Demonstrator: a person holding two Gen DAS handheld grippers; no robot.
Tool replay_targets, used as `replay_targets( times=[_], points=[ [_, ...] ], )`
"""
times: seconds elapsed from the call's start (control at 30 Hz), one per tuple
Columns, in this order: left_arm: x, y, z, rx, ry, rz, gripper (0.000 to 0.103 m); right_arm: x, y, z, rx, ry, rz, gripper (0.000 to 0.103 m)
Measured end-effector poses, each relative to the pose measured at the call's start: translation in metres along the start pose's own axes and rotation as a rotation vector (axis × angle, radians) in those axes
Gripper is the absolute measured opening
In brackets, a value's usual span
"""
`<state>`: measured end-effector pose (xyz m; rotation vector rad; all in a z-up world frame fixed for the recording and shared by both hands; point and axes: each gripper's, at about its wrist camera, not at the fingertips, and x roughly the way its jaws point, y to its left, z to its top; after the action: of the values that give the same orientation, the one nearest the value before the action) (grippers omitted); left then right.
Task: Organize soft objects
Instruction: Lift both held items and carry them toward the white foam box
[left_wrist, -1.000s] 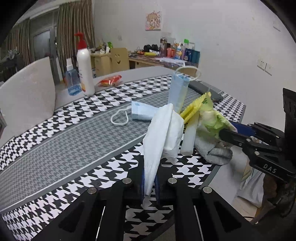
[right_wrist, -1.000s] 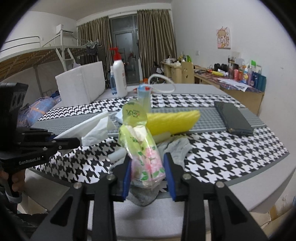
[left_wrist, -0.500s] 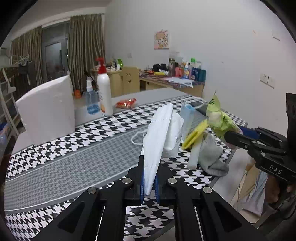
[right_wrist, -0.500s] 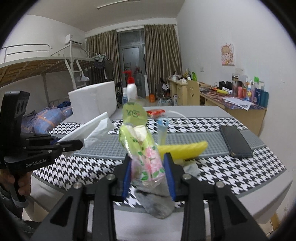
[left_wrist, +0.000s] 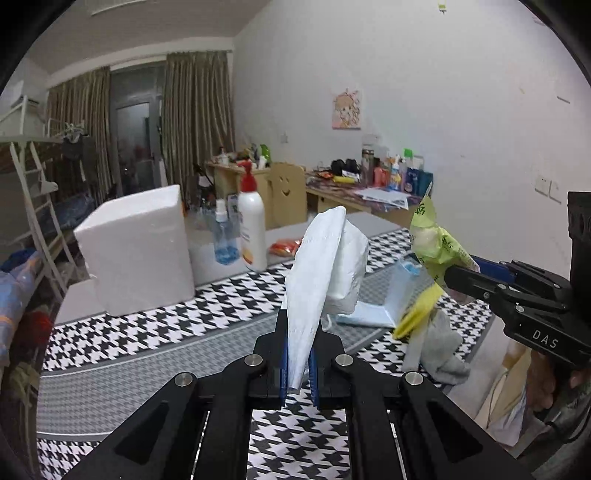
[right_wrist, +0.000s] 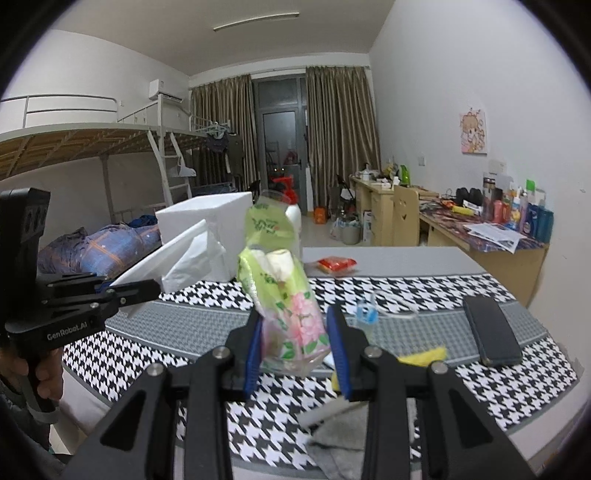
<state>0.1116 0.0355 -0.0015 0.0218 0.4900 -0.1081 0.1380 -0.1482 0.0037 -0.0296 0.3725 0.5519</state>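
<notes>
My left gripper (left_wrist: 297, 360) is shut on a white folded tissue (left_wrist: 317, 273) and holds it up above the houndstooth table (left_wrist: 147, 350); it also shows in the right wrist view (right_wrist: 184, 254). My right gripper (right_wrist: 295, 347) is shut on a green floral tissue pack (right_wrist: 284, 295), held in the air; the pack shows in the left wrist view (left_wrist: 436, 243). On the table lie a blue face mask (left_wrist: 384, 295), a yellow cloth (left_wrist: 417, 314) and a grey sock (left_wrist: 443, 347).
A white foam box (left_wrist: 136, 251) stands at the table's back left, with a lotion pump bottle (left_wrist: 253, 232), a blue spray bottle (left_wrist: 223, 240) and a red snack packet (right_wrist: 336, 264) beside it. A black phone (right_wrist: 491, 332) lies at the right. A cluttered desk (right_wrist: 480, 229) lines the wall.
Both grippers have risen well above the table with their loads, so the views tilt up toward the room. The mask, yellow cloth and sock stay on the table.
</notes>
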Motion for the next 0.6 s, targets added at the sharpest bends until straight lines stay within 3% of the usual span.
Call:
replay_targets(
  times=[0.6],
  points=[
    [-0.017, 0.035, 0.033, -0.020, -0.080, 0.120, 0.009, 0.018, 0.022, 0.042, -0.032, -0.065, 0.078, 0.038]
  ],
)
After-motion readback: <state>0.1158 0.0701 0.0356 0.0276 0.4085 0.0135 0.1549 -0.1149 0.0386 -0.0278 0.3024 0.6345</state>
